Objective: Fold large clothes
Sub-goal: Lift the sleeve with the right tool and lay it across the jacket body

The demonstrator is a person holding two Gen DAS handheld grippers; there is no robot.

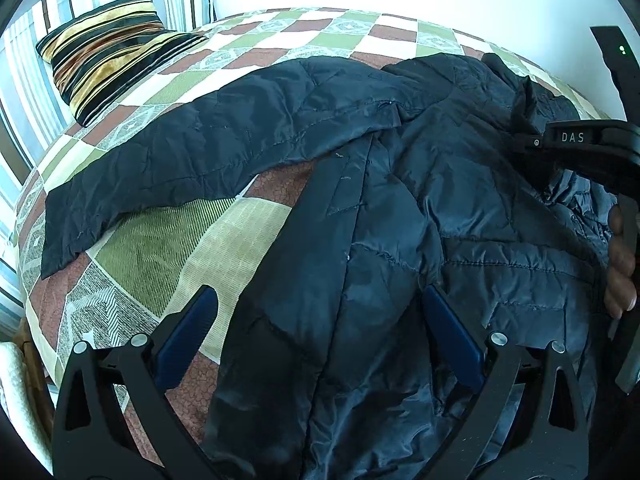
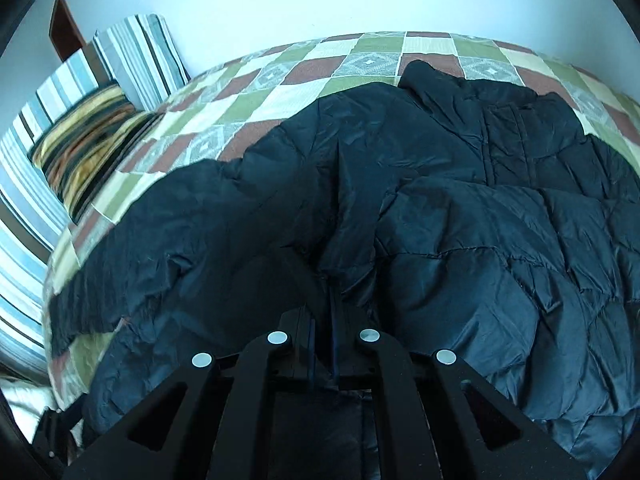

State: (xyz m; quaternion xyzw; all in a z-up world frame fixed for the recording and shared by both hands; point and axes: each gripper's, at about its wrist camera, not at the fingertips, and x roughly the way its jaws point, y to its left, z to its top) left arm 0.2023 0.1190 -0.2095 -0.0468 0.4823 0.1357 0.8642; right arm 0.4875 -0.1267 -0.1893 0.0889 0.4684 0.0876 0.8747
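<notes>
A large dark navy quilted jacket [image 1: 400,208] lies spread on the bed, one sleeve [image 1: 192,160] stretched out to the left. My left gripper [image 1: 320,304] is open, its blue-padded jaws wide apart over the jacket's near hem. My right gripper [image 1: 532,136] shows at the right edge of the left wrist view, pinching a raised fold of the jacket. In the right wrist view the right gripper [image 2: 324,312] is shut on jacket fabric [image 2: 344,240], which bunches up between its jaws. The jacket body [image 2: 500,240] fills that view.
The bed has a checked quilt [image 1: 168,248] of green, brown and white squares. A striped gold-and-black cushion [image 1: 108,52] lies at the far left, with blue striped pillows [image 2: 136,60] against the white wall. The bed's left edge drops off near a wicker piece [image 1: 24,360].
</notes>
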